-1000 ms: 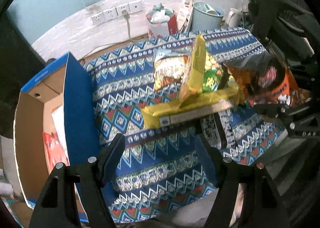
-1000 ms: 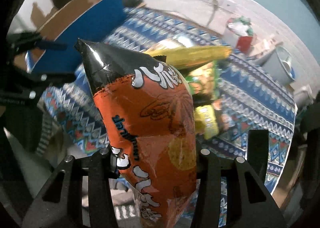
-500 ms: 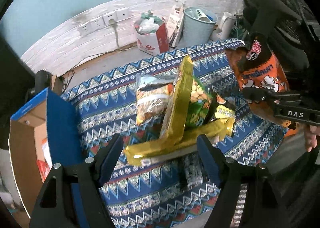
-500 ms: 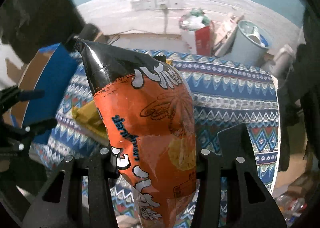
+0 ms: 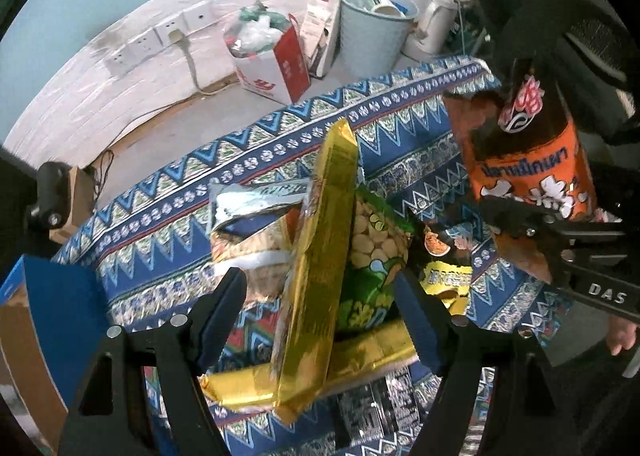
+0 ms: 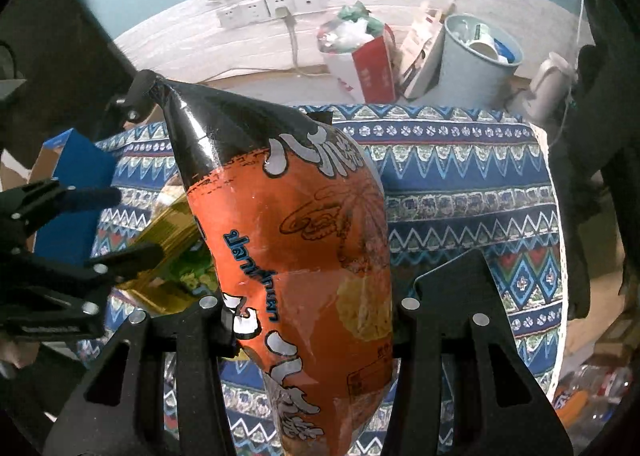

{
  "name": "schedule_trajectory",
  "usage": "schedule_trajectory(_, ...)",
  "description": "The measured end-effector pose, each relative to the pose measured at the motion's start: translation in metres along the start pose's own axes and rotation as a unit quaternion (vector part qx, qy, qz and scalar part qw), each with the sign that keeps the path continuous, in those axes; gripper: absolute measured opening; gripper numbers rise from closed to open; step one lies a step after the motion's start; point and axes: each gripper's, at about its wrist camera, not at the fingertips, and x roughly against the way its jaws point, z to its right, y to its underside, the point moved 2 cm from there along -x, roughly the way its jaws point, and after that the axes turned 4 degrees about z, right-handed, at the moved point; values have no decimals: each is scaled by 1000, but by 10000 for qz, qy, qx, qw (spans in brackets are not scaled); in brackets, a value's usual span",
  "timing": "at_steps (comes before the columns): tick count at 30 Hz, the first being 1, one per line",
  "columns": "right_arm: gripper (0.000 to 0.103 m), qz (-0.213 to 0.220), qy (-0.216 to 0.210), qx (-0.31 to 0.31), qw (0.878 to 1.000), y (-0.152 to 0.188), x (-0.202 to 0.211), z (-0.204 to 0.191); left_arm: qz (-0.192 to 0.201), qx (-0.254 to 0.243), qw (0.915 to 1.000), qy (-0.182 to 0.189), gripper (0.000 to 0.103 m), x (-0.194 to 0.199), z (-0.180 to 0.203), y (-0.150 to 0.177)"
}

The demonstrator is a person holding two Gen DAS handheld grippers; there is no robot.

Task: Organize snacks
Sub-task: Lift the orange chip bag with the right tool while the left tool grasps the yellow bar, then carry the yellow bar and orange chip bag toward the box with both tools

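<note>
My right gripper [image 6: 312,312] is shut on an orange and black chip bag [image 6: 296,240] and holds it upright above the patterned cloth; the bag also shows in the left wrist view [image 5: 528,160]. My left gripper [image 5: 320,296] is open, its fingers on either side of a tall gold packet [image 5: 320,256] that leans on a pile of snacks: a green bag [image 5: 372,256], a silver-topped bag [image 5: 252,224] and a flat gold packet [image 5: 312,372]. I cannot tell if the fingers touch the packet.
A blue cardboard box [image 5: 52,320] stands at the left edge of the table, also seen in the right wrist view [image 6: 76,192]. The patterned tablecloth [image 6: 460,192] covers the table. Behind it stand a bin [image 5: 376,28], a red and white bag [image 5: 272,56] and a kettle [image 5: 432,24].
My left gripper has moved forward and right to the snack pile, so the gold packet now sits between its fingers. My right gripper has swung to face the wall, still holding the orange bag.
</note>
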Motion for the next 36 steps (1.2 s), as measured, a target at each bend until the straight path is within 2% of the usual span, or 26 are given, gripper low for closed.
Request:
schedule_trajectory(7,46,-56,-72,-125,9999,-4,-10,11,-157,-105,9998,-56,76,-26,1,-8)
schedule_trajectory(9,46,-69,-97,-144,9998,-5,-12,13,-205,-95,9997,-66,62,-33,-1,-8)
schedule_trajectory(14,46,-109,-181,-160,9996,-9,-18,14,-311,-25,9995,-71,51,-48,-7,-5)
schedule_trajectory(17,46,-110,-217,-150,9996,-12,-19,12,-228,5,9997,31,32,-47,-6,-5)
schedule_trajectory(18,46,-107,-223,-143,9996,-13,-19,11,-215,8,9998,30,30,-46,-6,-6)
schedule_trajectory(27,46,-35,-188,-76,9998,-14,-16,7,276,53,9996,-88,27,-17,-3,-3)
schedule_trajectory(36,46,184,-244,-5,9995,-23,0,-6,693,263,9970,-213,28,28,-21,6)
